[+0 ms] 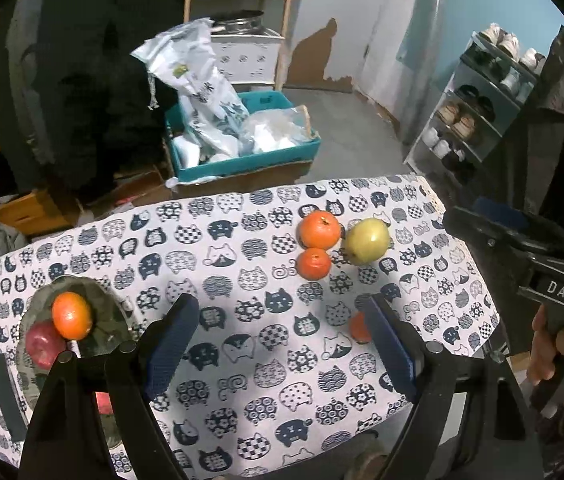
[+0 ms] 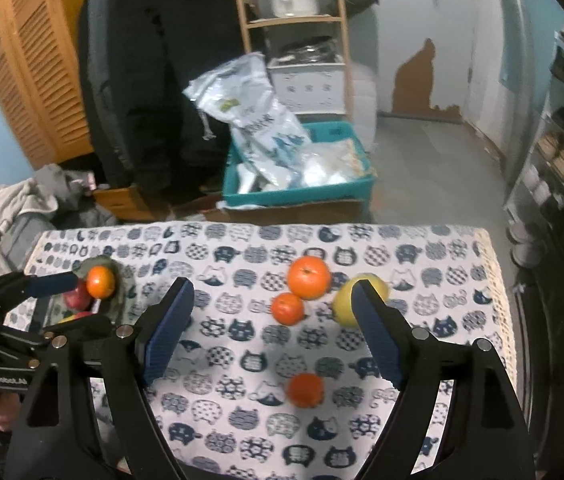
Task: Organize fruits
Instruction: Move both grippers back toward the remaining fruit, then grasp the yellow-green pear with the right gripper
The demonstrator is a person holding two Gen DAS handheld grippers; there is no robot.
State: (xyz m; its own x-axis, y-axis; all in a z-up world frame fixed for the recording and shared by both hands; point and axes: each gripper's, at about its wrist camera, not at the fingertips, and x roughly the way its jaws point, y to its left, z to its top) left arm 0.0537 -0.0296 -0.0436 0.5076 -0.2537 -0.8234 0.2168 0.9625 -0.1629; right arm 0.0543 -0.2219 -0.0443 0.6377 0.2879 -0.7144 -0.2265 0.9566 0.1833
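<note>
Both grippers hang empty over the cat-print tabletop (image 2: 422, 240), fingers apart. Left of the left gripper (image 1: 282, 356), a dish (image 1: 109, 304) already holds an orange and red apples. Still loose: one orange (image 2: 305, 390) between the right gripper (image 2: 271, 338) fingers' tips, two oranges (image 2: 308, 277) and a yellow apple (image 2: 344, 304) beyond
</note>
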